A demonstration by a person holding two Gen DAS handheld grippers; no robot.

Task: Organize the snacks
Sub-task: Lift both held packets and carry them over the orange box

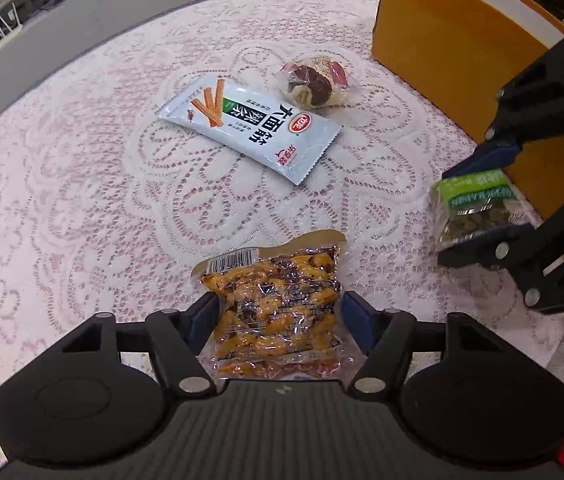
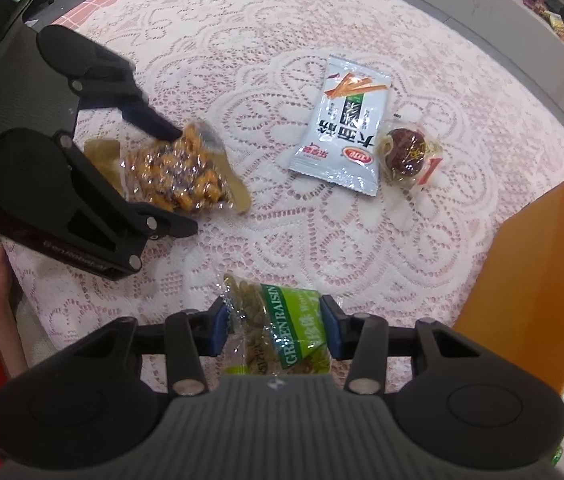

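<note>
Your left gripper (image 1: 280, 312) straddles the orange snack pack (image 1: 274, 312) — whether its pads press, you cannot tell. Your right gripper (image 2: 274, 326) is clamped on the green raisin bag (image 2: 282, 328). Beyond both grippers lie the white spicy-strip packet (image 1: 250, 128) and, just beside it, a wrapped date (image 1: 314, 84) — the orange box (image 1: 442, 40) stands just right of your right gripper.
</note>
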